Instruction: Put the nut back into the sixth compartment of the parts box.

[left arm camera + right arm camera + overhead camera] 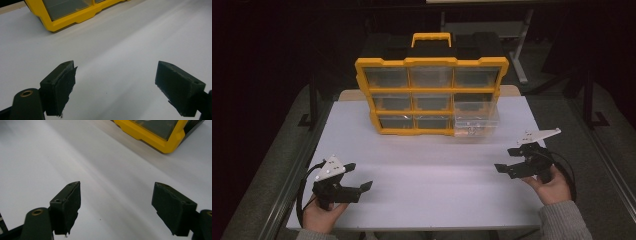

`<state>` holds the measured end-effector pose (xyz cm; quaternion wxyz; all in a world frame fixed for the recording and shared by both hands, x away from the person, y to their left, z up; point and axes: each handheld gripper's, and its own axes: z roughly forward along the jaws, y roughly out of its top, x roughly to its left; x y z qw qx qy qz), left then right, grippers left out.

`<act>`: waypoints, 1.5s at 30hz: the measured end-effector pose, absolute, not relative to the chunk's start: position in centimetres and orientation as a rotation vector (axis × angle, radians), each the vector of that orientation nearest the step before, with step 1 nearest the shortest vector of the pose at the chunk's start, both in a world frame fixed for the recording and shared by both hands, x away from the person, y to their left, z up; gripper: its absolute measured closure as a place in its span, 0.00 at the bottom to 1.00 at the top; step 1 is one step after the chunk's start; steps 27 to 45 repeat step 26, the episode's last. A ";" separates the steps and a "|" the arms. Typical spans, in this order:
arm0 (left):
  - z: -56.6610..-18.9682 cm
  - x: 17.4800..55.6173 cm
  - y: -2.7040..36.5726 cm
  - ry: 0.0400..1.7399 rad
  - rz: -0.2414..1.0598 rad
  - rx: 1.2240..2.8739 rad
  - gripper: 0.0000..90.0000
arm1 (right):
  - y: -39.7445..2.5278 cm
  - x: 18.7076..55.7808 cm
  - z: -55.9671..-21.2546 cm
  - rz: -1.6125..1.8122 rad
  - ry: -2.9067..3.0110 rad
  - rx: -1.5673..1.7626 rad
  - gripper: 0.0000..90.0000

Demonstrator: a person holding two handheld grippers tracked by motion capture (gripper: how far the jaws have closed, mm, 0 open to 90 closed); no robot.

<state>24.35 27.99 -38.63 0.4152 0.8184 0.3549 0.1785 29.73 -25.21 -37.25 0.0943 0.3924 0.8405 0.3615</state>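
Progress: you are at the very start, by the look of it; nothing is gripped and neither tool touches the organizer.
Organizer: your yellow parts organizer (431, 95) stands upright at the far middle of the tabletop (432, 175), leaning back against a black case with a yellow handle (431, 39). Its clear-fronted drawers sit in three rows of three.
Drawer: the clear drawer (475, 120) at the lower right corner of the organizer juts out toward you, partly pulled; small pale bits seem to lie in it, too small to name. The other drawers look flush.
Left tool: your left tool (360, 176) rests low near the front left of the tabletop, jaws spread wide and holding nothing. In the left gripper view (115, 82) bare white surface lies between the jaws, with a yellow corner of the organizer (62, 20) well ahead.
Right tool: your right tool (506, 160) hovers at the right side, jaws also wide and vacant, well apart from the organizer; its own view (116, 202) confirms it.
Left to do: all the handling, most likely. The jutting drawer is nearest your right tool, so that reach seems the likely first move.
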 end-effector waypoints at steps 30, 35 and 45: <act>-39.1 24.3 27.6 0.870 0.418 2.070 0.18 | -24.7 27.4 -40.5 1.120 2.449 1.171 0.21; -39.1 24.3 27.6 0.870 0.418 2.070 0.18 | -24.7 27.4 -40.5 1.120 2.449 1.171 0.21; -39.1 24.3 27.6 0.870 0.418 2.070 0.18 | -24.7 27.4 -40.5 1.120 2.449 1.171 0.21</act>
